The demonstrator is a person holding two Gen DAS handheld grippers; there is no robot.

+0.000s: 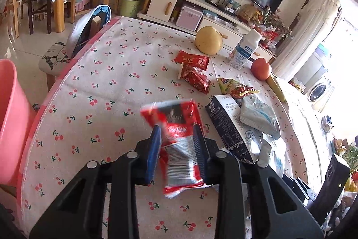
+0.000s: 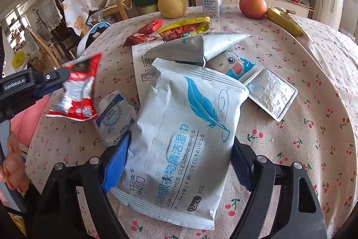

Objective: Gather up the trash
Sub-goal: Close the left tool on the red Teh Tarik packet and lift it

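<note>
Both grippers on trash over the cherry-print tablecloth (image 1: 94,73).
Pink plastic bin (image 1: 11,118) far left; left gripper (image 1: 176,140) clamps crumpled red-and-silver snack wrapper (image 1: 179,142), lifted; right gripper (image 2: 179,158) jaws flank white wet-wipes pack (image 2: 185,138), pads touching its edges.

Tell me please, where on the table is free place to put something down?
The table is bare on its near-left part, between the pink bin and the red snack packets. It is crowded around the milk carton, the wipes pack and the foil tray.
</note>
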